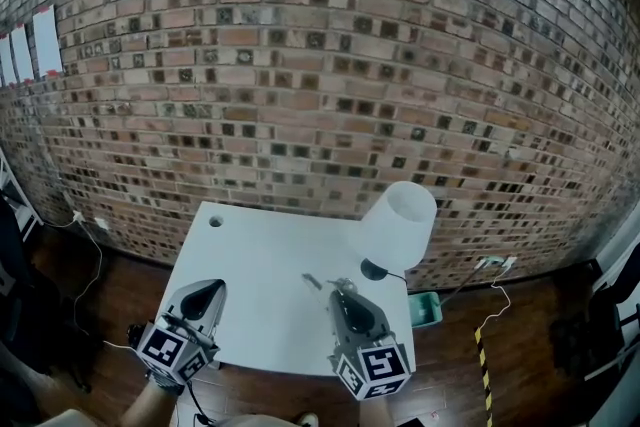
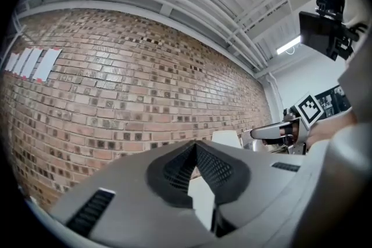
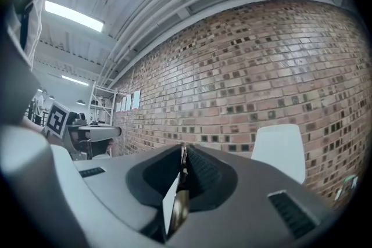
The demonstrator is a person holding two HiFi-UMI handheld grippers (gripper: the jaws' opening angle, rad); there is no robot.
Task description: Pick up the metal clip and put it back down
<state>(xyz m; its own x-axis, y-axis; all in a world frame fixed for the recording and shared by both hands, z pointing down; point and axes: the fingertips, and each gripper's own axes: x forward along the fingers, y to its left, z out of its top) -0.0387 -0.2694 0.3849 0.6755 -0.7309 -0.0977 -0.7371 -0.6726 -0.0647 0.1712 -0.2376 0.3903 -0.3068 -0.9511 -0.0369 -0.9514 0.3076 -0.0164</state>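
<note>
Two claws: right gripper (image 1: pixel 339 292) has the job, left gripper (image 1: pixel 214 287) well apart at the table's (image 1: pixel 250 245) near-left edge.
Right jaws: narrow, pinching the metal clip (image 3: pixel 178 210).
Left jaws: together at the tips, nothing in them.
Clip position: edge-on in the right slot, long axis along the jaws (lift off the table not clear).
Key relation: table straight below the clip, lamp (image 1: pixel 398 220) just beyond; set-down looks like a plain lowering.

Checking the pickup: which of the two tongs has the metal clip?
The right tongs: the thin silvery metal clip is pinched between their jaws. The left tongs are shut on nothing.
</note>
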